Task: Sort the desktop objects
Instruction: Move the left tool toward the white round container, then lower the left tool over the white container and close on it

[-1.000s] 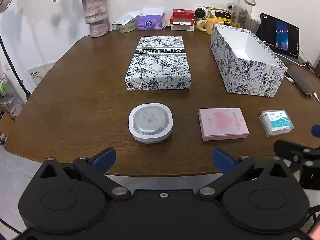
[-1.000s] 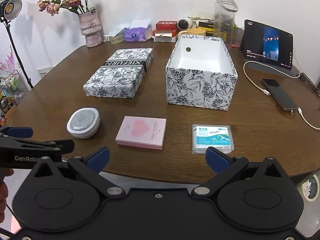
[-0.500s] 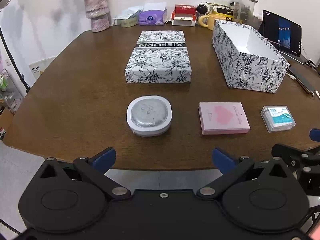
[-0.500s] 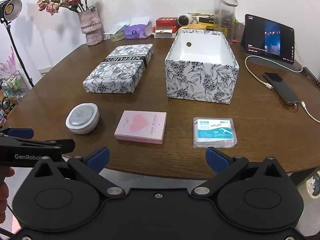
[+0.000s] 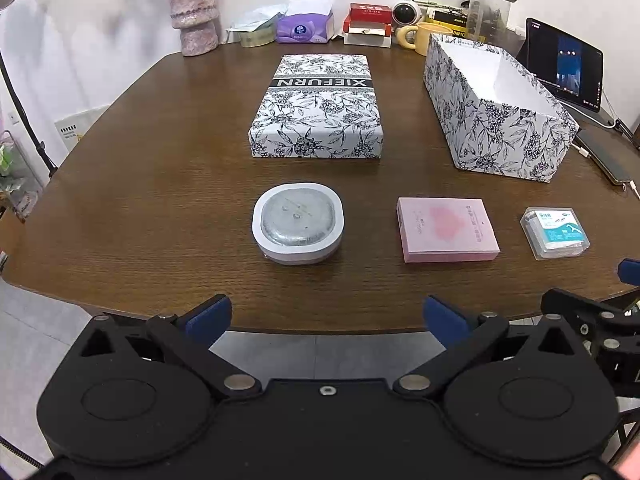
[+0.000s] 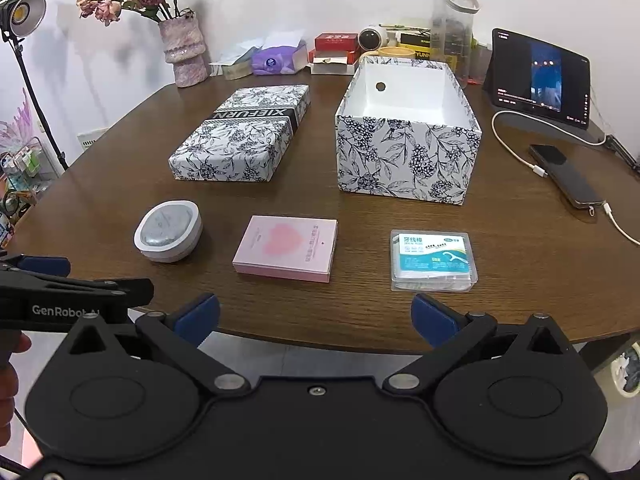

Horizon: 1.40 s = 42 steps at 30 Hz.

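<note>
On the dark brown wooden table [image 5: 132, 200], three small things lie in a row near the front edge. Seen from the left wrist camera, the rounded white case with a grey translucent lid [image 5: 298, 229] sits at about 12 o'clock, just ahead of the left gripper [image 5: 326, 314]. The flat pink box printed with a heart [image 5: 447, 229] lies toward 1 o'clock, and the clear plastic box of dental floss picks with a blue label [image 5: 555, 233] toward 2 o'clock. All three rest apart from one another.

Farther back, at 12 o'clock, stands the closed white box lid with a dark floral print [image 5: 316, 108]. The open floral storage box with a white inside [image 5: 496, 108] is at 1 o'clock, and what shows of its inside holds nothing.

The left gripper's jaws are spread wide, hold nothing, and hang just off the table's front edge. The right gripper [image 6: 316, 312] also has its jaws spread wide with nothing between them; from its camera the floss box sits just ahead toward 1 o'clock and the pink box at 12 o'clock.

At the back of the table are a pink vase of flowers [image 6: 184, 54], a tablet with a lit screen [image 6: 540, 76] and a black phone on a white cable [image 6: 566, 176].
</note>
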Motion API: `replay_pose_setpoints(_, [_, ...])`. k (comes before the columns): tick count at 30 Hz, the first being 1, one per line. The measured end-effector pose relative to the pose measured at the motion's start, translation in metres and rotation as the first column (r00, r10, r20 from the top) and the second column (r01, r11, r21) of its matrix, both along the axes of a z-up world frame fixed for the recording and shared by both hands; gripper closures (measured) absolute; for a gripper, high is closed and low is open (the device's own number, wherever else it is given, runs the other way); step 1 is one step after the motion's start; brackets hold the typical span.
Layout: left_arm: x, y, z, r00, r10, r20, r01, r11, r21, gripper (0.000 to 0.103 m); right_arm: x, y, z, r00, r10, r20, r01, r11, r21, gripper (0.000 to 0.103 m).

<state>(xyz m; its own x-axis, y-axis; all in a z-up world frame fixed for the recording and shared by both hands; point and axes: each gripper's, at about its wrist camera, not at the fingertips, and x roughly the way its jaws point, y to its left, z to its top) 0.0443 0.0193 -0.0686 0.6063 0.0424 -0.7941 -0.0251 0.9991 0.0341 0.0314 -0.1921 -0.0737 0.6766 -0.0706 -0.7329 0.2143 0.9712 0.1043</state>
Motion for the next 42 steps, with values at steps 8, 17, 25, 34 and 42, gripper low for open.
replay_pose_setpoints(8, [0.0,-0.001,-0.001,1.0,0.001,0.004,-0.001,1.0,0.002,0.0,-0.001,0.0,-0.001,1.0,0.0,0.0,0.0,1.0,0.002,0.0])
replay_pose_setpoints(17, [-0.001,-0.005,-0.001,1.0,-0.003,0.008,0.003,1.0,0.005,0.0,-0.003,-0.002,-0.002,1.0,0.003,0.003,-0.003,1.0,0.002,0.0])
replay_pose_setpoints(25, [0.001,-0.008,-0.003,1.0,0.006,-0.003,-0.006,1.0,0.002,0.0,-0.004,-0.005,-0.003,1.0,0.009,0.0,-0.009,1.0,0.005,0.0])
replay_pose_setpoints(34, [0.015,-0.014,-0.001,0.999,0.05,-0.005,-0.05,0.999,0.013,0.0,-0.006,-0.017,0.001,0.999,0.03,0.014,-0.03,1.0,0.009,0.0])
replay_pose_setpoints(42, [0.034,-0.018,0.001,0.994,0.105,-0.01,-0.105,0.995,-0.002,0.0,-0.004,-0.035,0.007,0.997,0.074,0.034,-0.074,0.997,-0.003,0.0])
